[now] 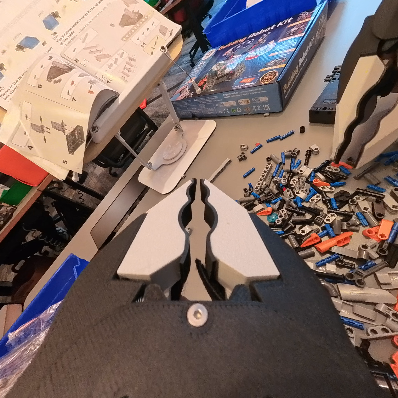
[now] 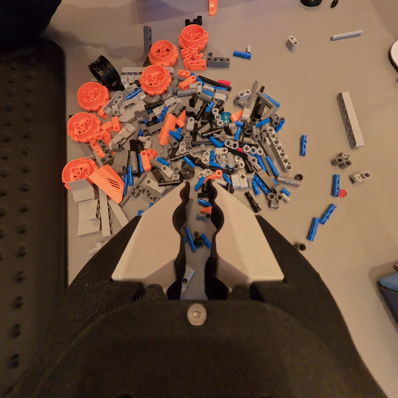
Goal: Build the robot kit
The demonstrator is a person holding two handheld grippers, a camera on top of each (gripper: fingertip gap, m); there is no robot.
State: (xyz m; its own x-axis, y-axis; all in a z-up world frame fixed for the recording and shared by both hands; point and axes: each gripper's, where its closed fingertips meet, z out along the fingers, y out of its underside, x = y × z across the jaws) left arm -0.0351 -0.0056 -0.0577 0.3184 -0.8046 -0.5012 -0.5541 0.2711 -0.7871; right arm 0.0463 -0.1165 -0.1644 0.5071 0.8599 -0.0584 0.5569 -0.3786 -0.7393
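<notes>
My left gripper [image 1: 198, 181] is shut and empty, held above the grey table [image 1: 226, 131] near the white base of a document stand [image 1: 178, 155]. A heap of small orange, blue, grey and black building parts [image 1: 318, 206] lies to its right. My right gripper [image 2: 198, 183] is a little open, with its tips down at the near edge of the same heap [image 2: 193, 137]. Blue pins [image 2: 199, 182] and a small orange piece [image 2: 215, 174] lie at its tips. It also shows in the left wrist view [image 1: 344, 161], standing on the heap over an orange part.
The stand holds an open instruction booklet [image 1: 71, 64]. A blue kit box [image 1: 247, 71] lies behind, a blue bin [image 1: 53, 301] at the near left. Several orange wheels [image 2: 92, 97], a black tyre [image 2: 105, 73] and a long grey beam [image 2: 350, 119] surround the heap. A dark mat [image 2: 30, 172] lies left. My hands' fingertips stand some 20 centimeters from each other.
</notes>
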